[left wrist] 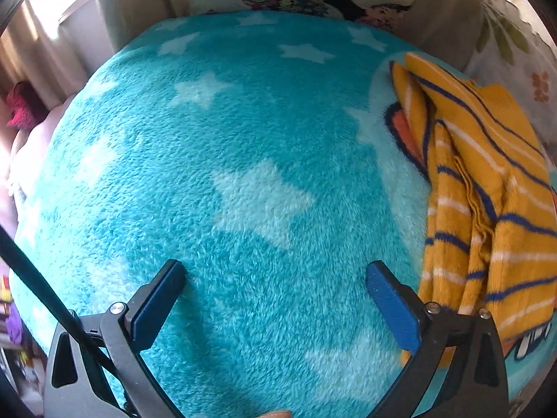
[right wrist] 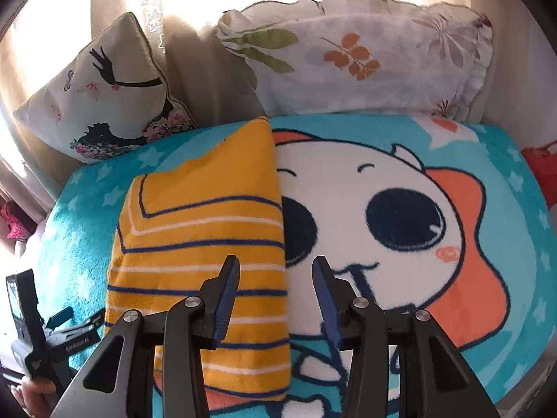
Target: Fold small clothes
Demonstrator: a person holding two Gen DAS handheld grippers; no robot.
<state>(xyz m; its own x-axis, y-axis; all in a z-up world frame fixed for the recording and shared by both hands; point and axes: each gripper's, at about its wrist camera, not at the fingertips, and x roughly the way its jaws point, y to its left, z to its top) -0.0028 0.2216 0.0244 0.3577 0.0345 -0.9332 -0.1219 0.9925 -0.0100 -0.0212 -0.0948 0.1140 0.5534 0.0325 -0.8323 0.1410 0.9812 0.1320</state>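
My left tongs (left wrist: 275,278) stand wide open over bare turquoise star-patterned fleece blanket (left wrist: 243,122); right tongs (right wrist: 276,271) open, empty, above the folded yellow striped knit garment's (right wrist: 205,219) right edge.

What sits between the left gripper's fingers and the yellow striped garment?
Only bare turquoise star-print fleece blanket between the left gripper and the yellow striped garment, per the left wrist view.

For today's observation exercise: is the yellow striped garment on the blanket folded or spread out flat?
Folded. The yellow striped garment lies as a narrow doubled panel with one straight edge, layers overlapping on the blanket.
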